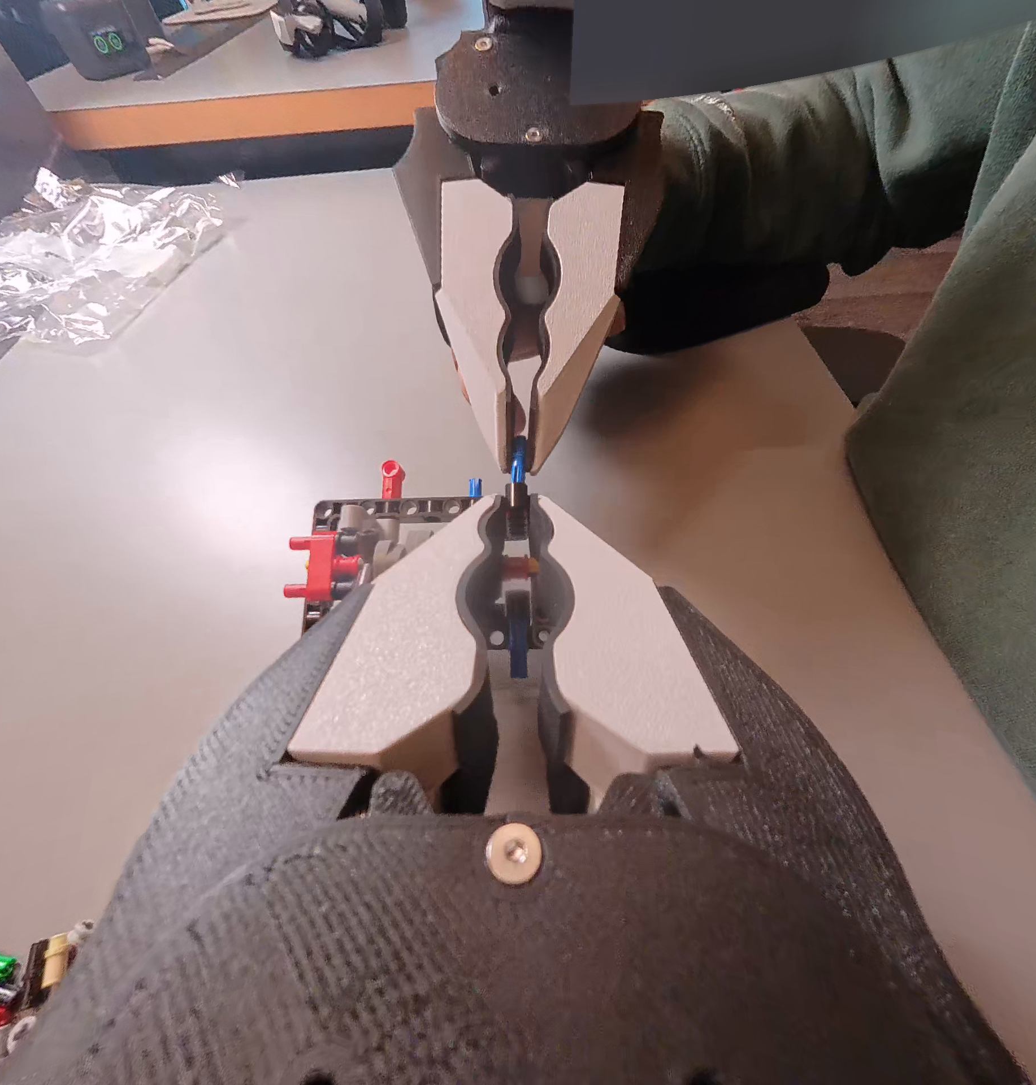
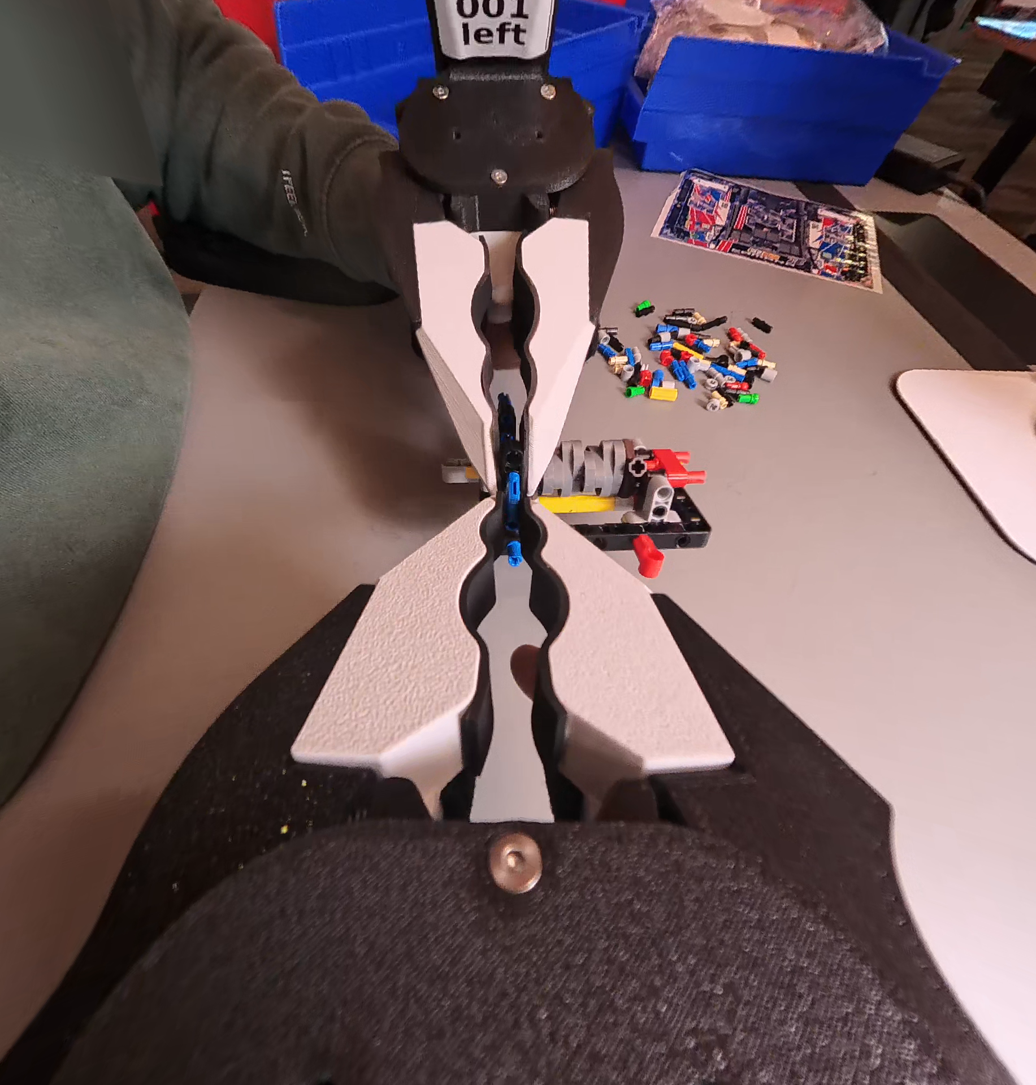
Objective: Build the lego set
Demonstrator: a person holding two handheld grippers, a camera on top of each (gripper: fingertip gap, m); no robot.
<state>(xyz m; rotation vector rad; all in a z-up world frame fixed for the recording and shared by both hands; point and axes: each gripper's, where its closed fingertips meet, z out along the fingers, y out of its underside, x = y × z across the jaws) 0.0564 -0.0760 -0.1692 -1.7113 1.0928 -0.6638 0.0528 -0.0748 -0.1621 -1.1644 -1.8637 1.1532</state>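
Note:
My left gripper [image 1: 516, 499] is shut on a small black Lego piece [image 1: 516, 512] and holds it above the grey table. My right gripper [image 1: 519, 464] comes in from the opposite side, shut on a blue pin [image 1: 519, 457]. The pin's end meets the black piece tip to tip. In the right wrist view my right gripper [image 2: 512, 506] holds the blue pin [image 2: 513, 487] against the black piece [image 2: 508, 449] in the left gripper [image 2: 508, 482]. The partly built Lego model [image 1: 386, 516], a black frame with grey and red parts, lies on the table behind [image 2: 621, 487].
A pile of small loose parts [image 2: 685, 358] lies right of the model, with a printed sheet [image 2: 768, 229] and blue bins [image 2: 768, 105] beyond. A white pad [image 2: 985, 458] sits at the right. Clear plastic bags [image 1: 81, 258] lie far left. A person's green sleeve [image 1: 797, 176] borders the table. My left and right fingertips are right by each other.

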